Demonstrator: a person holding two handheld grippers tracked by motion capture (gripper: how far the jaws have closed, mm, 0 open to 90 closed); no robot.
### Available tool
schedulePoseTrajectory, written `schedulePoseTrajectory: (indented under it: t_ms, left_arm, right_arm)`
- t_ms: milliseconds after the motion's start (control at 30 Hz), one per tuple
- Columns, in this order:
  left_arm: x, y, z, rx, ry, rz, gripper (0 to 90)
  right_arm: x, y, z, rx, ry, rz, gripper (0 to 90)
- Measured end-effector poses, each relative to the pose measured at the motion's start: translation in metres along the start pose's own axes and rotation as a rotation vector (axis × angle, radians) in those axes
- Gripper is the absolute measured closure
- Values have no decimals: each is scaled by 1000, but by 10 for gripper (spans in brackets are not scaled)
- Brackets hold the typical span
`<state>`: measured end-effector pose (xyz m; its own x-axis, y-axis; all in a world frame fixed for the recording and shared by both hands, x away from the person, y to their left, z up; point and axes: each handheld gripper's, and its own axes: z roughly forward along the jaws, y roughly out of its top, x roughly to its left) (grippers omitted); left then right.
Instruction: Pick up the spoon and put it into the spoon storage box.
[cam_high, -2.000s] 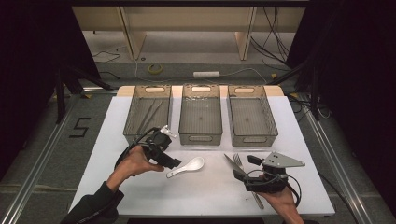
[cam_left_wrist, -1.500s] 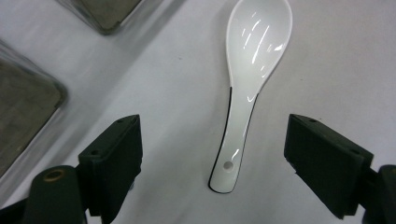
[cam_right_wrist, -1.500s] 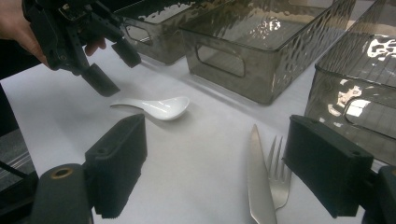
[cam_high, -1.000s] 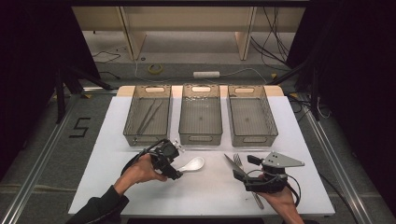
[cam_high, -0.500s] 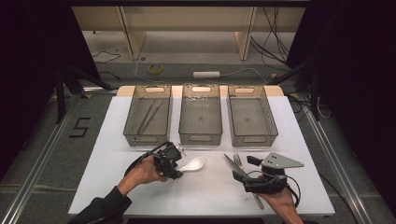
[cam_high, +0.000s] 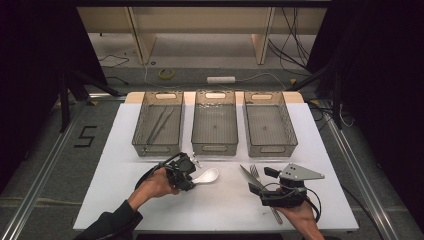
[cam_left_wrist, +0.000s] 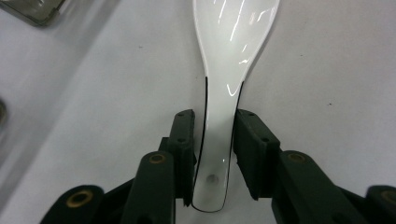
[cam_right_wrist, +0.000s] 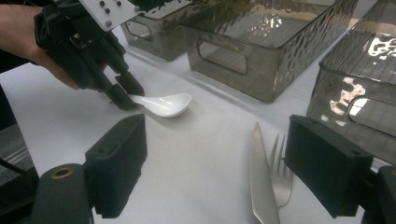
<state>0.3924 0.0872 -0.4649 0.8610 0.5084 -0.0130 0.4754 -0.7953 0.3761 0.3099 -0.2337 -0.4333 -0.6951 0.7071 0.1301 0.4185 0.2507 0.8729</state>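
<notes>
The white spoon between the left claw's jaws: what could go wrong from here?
1. The left claw has just been closing on the spoon, and its jaws sit at the very end of the glossy handle. Such a short hold on a smooth surface could slip, or the bowl could tip down on lifting.
2. The spoon looks ceramic, so a drop on the table might chip it.
3. The bins stand close behind; a low carry could knock the spoon against a wall.
</notes>
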Motion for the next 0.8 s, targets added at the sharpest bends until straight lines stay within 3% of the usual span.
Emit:
schedulePoseTrajectory:
  t_ms: [167, 800]
  left_arm:
    - [-1, 0, 0, 1, -1, 12, 753]
    - [8, 0, -6, -51, -21, -52, 760]
  right_arm:
    - [0, 0, 0, 0, 0, -2, 219]
    - [0, 0, -2, -6, -4, -2, 220]
